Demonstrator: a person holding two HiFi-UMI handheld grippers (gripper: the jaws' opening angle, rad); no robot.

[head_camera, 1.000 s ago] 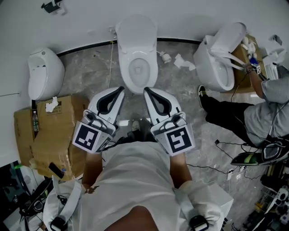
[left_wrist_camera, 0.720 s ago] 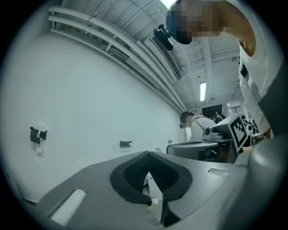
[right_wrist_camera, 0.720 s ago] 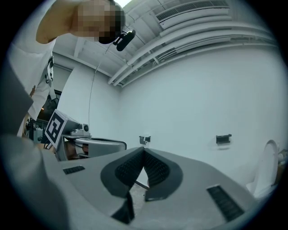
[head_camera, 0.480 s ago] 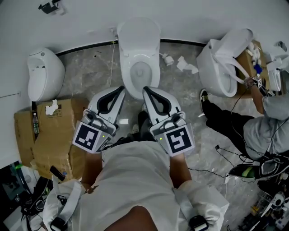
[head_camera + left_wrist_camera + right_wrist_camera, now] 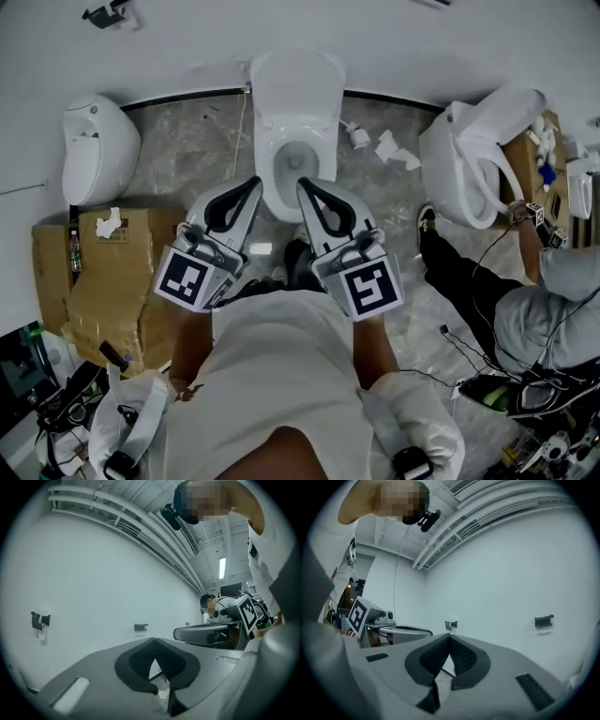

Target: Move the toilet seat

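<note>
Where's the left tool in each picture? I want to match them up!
Head view: left tool, lower middle, just below the middle toilet.
Left gripper view: left tool fills the bottom centre, jaws together.
Right gripper view: left tool at the left, carrying its marker cube.
Shared landmark: the white wall.

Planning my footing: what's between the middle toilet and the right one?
Crumpled white paper scraps and a small white roll, seen in the head view.

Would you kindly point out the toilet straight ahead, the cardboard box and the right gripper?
toilet (image 5: 274, 161), head view, left side of its rim.
cardboard box (image 5: 112, 281), head view, top flap.
right gripper (image 5: 302, 184), head view, tips of its shut jaws.
</note>
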